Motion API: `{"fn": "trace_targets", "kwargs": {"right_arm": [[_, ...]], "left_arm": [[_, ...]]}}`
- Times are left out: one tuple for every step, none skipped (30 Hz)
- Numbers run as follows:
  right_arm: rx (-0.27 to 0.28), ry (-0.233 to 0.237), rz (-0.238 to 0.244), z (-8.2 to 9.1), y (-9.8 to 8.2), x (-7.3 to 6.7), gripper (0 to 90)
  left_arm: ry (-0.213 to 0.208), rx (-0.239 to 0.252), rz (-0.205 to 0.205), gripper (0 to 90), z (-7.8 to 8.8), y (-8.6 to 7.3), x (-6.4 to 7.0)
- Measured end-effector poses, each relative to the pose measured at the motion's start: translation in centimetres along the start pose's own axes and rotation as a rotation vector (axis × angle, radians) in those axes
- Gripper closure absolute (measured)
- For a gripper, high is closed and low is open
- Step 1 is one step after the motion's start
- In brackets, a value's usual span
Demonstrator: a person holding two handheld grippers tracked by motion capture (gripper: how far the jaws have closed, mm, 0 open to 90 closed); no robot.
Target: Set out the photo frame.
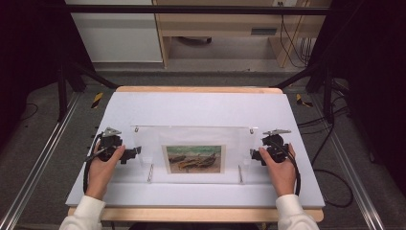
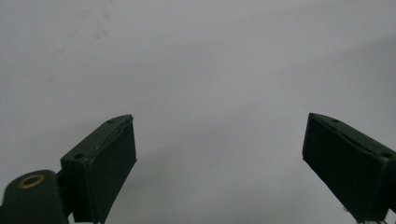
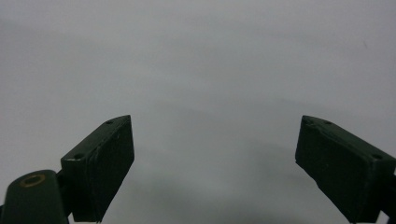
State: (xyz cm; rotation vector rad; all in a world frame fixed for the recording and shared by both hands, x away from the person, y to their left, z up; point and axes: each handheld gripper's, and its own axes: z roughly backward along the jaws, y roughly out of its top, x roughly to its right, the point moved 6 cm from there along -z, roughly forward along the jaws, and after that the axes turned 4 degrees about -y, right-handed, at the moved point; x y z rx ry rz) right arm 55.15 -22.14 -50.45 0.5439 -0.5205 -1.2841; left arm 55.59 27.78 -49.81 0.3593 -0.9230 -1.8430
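- Clear acrylic photo frame [image 1: 191, 143] lies flat at centre of the high view, on a white foam mat [image 1: 201, 105] that covers most of a wooden table [image 1: 196, 89].
- Inside the frame, lower middle: small landscape picture [image 1: 194, 158], brown and green tones, looks like boats on a shore; detail too small to be sure.
- Metal standoff screws at the frame's upper corners, two thin metal rods near its lower edge, left and right of the picture.
- Left gripper [image 1: 133, 152] at centre-left of the high view, held in the person's left hand [image 1: 103, 168], tips pointing right toward the frame's left edge, at or just over it; contact cannot be told.
- Left gripper view: left gripper [image 2: 219, 140] jaws spread wide, nothing between them, plain white mat surface behind.
- Right gripper [image 1: 253, 155] at centre-right of the high view, in the right hand [image 1: 280, 170], tips pointing left, just beside the frame's right edge; touching or not unclear.
- Right gripper view: right gripper [image 3: 215, 140] jaws wide apart too, holding nothing, plain grey-white surface ahead.
- Both grippers sit level with the picture, one each side, frame between them.
- White sleeves at bottom corners of the high view; black cables loop from each gripper.
- Upper part of the high view: grey floor, light wood furniture, cables at upper right.
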Motion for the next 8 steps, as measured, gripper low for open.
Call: {"fn": "trace_targets", "kwargs": {"right_arm": [[-0.012,0.006,-0.003,0.1,-0.3,0.0,11.8],[-0.012,0.006,-0.003,0.1,-0.3,0.0,11.8],[-0.018,0.003,-0.006,0.2,-0.5,0.0,11.7],[-0.018,0.003,-0.006,0.2,-0.5,0.0,11.7],[-0.013,0.001,-0.008,0.4,-0.6,0.1,11.6],[-0.013,0.002,-0.006,0.5,-0.7,0.2,11.5],[-0.014,0.004,-0.008,0.6,-0.8,0.3,11.1],[-0.013,0.001,-0.015,0.6,-0.8,0.4,11.1]], "left_arm": [[-0.003,-0.008,0.010,9.5,0.1,-0.3,0.0],[-0.002,-0.013,0.016,9.5,0.2,-0.4,-0.1],[0.001,-0.020,0.026,9.6,0.3,-0.7,-0.1],[0.004,-0.023,0.032,9.6,0.4,-0.9,-0.3],[0.002,-0.024,0.042,9.6,0.5,-1.1,-0.4],[0.004,-0.022,0.048,9.6,0.6,-1.2,-0.6],[0.003,-0.022,0.054,9.6,0.7,-1.3,-0.7],[0.001,-0.024,0.057,9.6,0.8,-1.4,-0.8]]}}
